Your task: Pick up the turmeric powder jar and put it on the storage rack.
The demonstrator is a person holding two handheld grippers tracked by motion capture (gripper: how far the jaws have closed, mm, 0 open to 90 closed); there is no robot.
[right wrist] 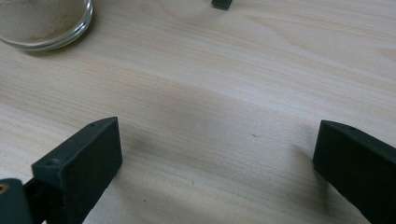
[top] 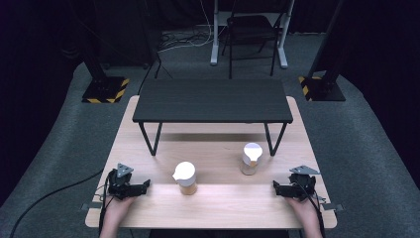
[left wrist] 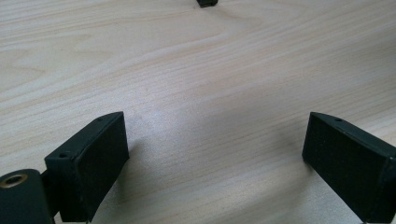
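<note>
Two glass jars with white lids stand on the light wooden table: one jar left of centre near the front, the other jar right of centre and a little farther back. Both hold a tan powder. My left gripper rests on the table at the front left, open, its jaws wide apart over bare wood. My right gripper rests at the front right, also open, nothing between its jaws. A jar's glass base shows at the upper left of the right gripper view.
A low black shelf on thin legs spans the back half of the table. One of its leg feet shows at the top of the left gripper view, another foot in the right gripper view. A chair stands on the floor beyond.
</note>
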